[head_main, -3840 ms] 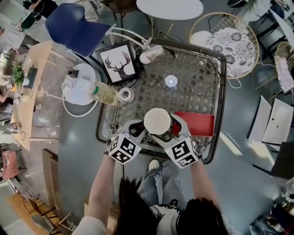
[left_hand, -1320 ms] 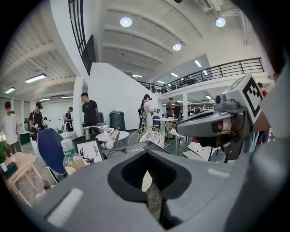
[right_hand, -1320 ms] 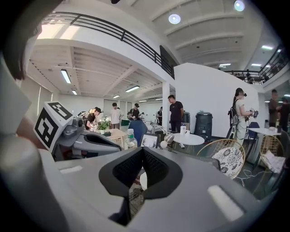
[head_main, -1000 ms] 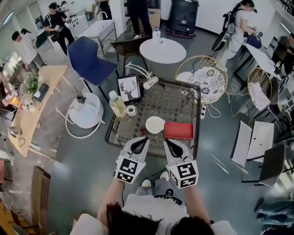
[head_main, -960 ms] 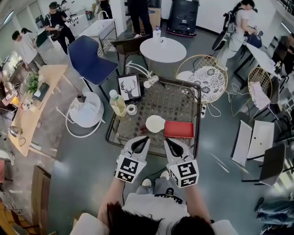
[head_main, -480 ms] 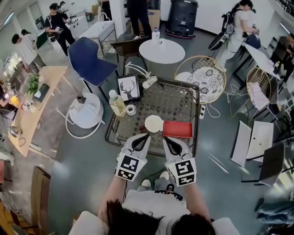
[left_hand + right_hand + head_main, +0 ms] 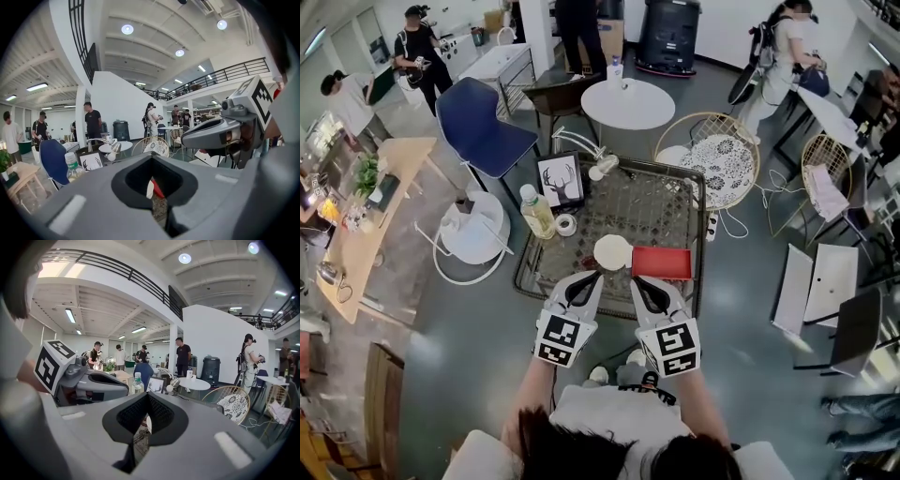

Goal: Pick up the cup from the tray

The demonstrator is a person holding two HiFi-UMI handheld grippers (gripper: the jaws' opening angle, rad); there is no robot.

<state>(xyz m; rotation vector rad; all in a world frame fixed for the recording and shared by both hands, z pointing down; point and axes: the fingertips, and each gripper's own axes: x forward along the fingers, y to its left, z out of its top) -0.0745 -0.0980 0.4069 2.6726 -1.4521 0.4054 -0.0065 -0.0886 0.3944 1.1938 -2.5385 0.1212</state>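
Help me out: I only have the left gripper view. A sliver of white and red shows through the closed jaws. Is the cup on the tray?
Observer: No. In the head view the cup stands on the wicker table, just left of the red tray.
Operator: Does the right gripper hold anything?
Observer: No. In its own view the right gripper has its jaws together, with nothing between them.
Operator: How do the grippers sit relative to the cup?
Observer: The left gripper and the right one point at it from the table's near edge. Neither touches it.
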